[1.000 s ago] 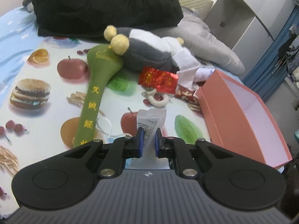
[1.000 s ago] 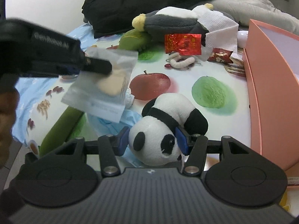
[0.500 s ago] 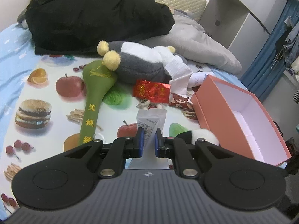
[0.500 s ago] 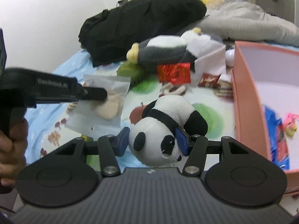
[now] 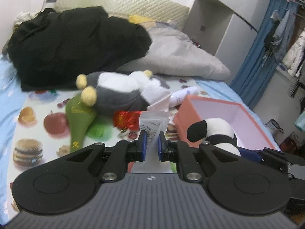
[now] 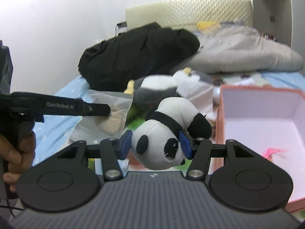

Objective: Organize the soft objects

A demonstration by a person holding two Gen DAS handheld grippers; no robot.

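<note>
Panda (image 6: pixel 167 131) sits squeezed by its head in the right hand-held gripper (image 6: pixel 156 143), beside the box (image 6: pixel 219 126); left hand-held gripper (image 5: pixel 152 145) pinches a pouch (image 5: pixel 153 123). Loose grip could let either slip short.

Left tongs (image 5: pixel 151 146): matt black plastic arms, blue pads, bright metal rivets, ribbed grey body; closed on a pouch (image 5: pixel 153 123) of thin frosted plastic film, faintly glossy, with a printed label.
Right tongs (image 6: pixel 155 145): same matt black plastic and blue pads; clamped on a panda (image 6: pixel 167 131) of short plush, white and black, with a glossy bead eye.
Box (image 6: pixel 225 114): matt card, salmon outside, pale smooth lining.
Penguin (image 5: pixel 118 93): grey and white plush, yellow fuzzy feet.
Mallet (image 5: pixel 80 120): green cloth with gold thread lettering.
Wrapper (image 5: pixel 126 118): red crinkled foil, shiny.
Sheet (image 5: pixel 30 126): smooth printed cloth on the bed.
Coat (image 5: pixel 76 47): matt black fabric.
</note>
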